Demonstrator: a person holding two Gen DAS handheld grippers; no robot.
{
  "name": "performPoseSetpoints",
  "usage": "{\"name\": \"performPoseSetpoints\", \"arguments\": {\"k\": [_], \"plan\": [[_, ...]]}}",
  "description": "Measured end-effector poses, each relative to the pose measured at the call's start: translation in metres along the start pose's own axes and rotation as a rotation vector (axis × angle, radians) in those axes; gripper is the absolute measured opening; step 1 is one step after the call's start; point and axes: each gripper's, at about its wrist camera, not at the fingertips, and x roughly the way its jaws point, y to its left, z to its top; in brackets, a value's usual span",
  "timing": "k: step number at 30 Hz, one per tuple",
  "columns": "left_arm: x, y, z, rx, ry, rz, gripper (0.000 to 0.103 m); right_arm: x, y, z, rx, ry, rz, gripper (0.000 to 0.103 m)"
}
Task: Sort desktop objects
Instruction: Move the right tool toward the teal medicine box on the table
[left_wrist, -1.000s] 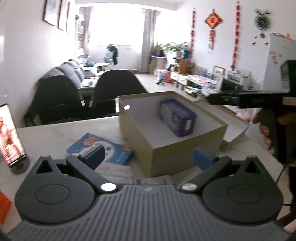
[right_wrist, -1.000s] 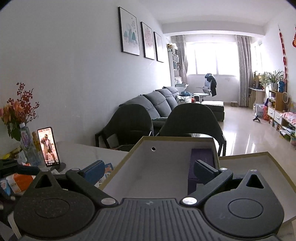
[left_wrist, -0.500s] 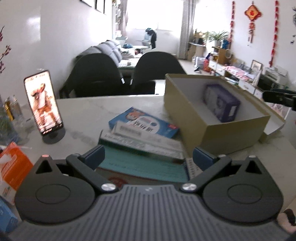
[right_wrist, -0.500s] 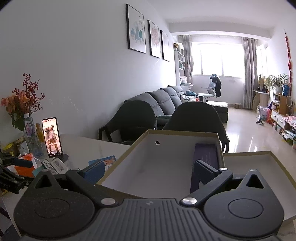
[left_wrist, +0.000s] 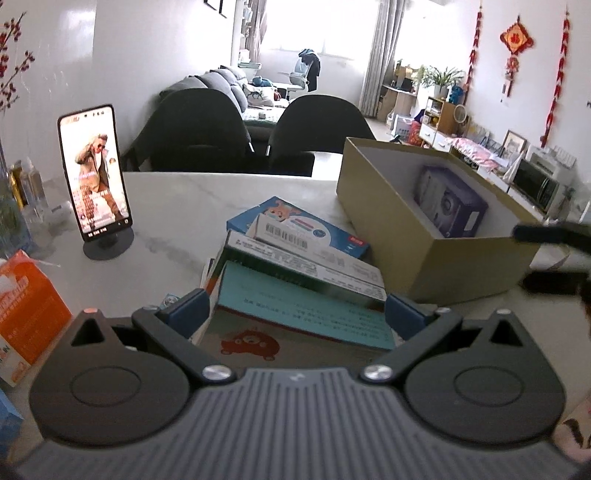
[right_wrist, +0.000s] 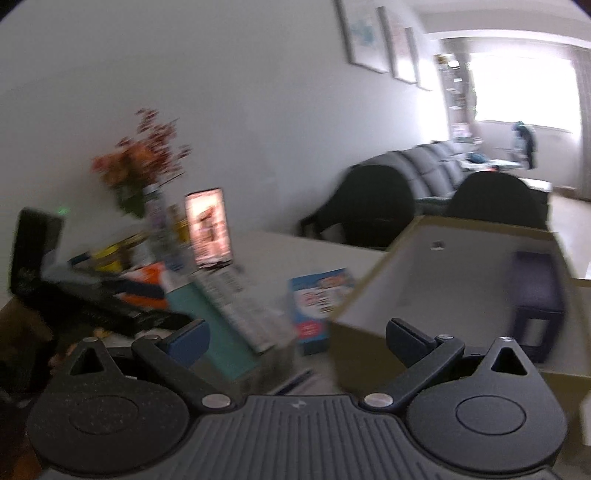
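Observation:
A pile of flat boxes lies on the white table in front of my left gripper (left_wrist: 295, 314), which is open, its blue pads either side of a teal box (left_wrist: 306, 314). A white box with barcode (left_wrist: 306, 264) rests across it, and a blue cartoon box (left_wrist: 295, 229) lies behind. To the right stands an open cardboard box (left_wrist: 424, 236) with a purple box (left_wrist: 448, 203) inside. My right gripper (right_wrist: 295, 339) is open and empty, above the gap between the pile (right_wrist: 229, 317) and the cardboard box (right_wrist: 443, 280). Its view is blurred.
A phone on a stand (left_wrist: 94, 173) shows a lit screen at the left. An orange carton (left_wrist: 26, 314) sits at the near left. Bottles and a flower vase (right_wrist: 147, 184) stand by the wall. Two dark chairs (left_wrist: 258, 133) are behind the table.
My left gripper has swung left and down from the cardboard box onto the pile of flat boxes. My right gripper has swung left, away from over the cardboard box.

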Motion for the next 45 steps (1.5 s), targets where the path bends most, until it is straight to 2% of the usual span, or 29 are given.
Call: {"name": "performPoseSetpoints", "arguments": {"k": [4, 13, 16, 19, 23, 26, 35, 45], "plan": [[0.002, 0.008, -0.001, -0.038, -0.012, -0.040, 0.103, 0.020, 0.017, -0.007, -0.021, 0.060, 0.081, 0.096], [0.007, 0.018, -0.008, -0.084, -0.002, -0.070, 0.103, 0.066, 0.036, -0.018, -0.008, 0.175, 0.144, 0.089], [0.009, 0.019, -0.011, -0.088, 0.011, -0.068, 0.103, 0.081, 0.042, -0.022, -0.004, 0.213, 0.165, 0.081], [0.008, 0.021, -0.012, -0.087, 0.008, -0.073, 0.102, 0.085, 0.045, -0.024, -0.012, 0.218, 0.140, 0.077], [0.006, 0.021, -0.013, -0.091, 0.010, -0.077, 0.102, 0.086, 0.046, -0.023, -0.006, 0.221, 0.112, 0.066], [0.003, 0.020, -0.015, -0.084, 0.012, -0.078, 0.102, 0.086, 0.045, -0.024, 0.006, 0.221, 0.099, 0.061], [-0.008, 0.018, -0.029, -0.092, 0.013, -0.074, 0.102, 0.080, 0.052, -0.025, -0.005, 0.224, 0.090, 0.060], [-0.020, 0.013, -0.038, -0.094, 0.049, -0.062, 0.102, 0.074, 0.054, -0.027, 0.000, 0.228, 0.114, 0.061]]}}
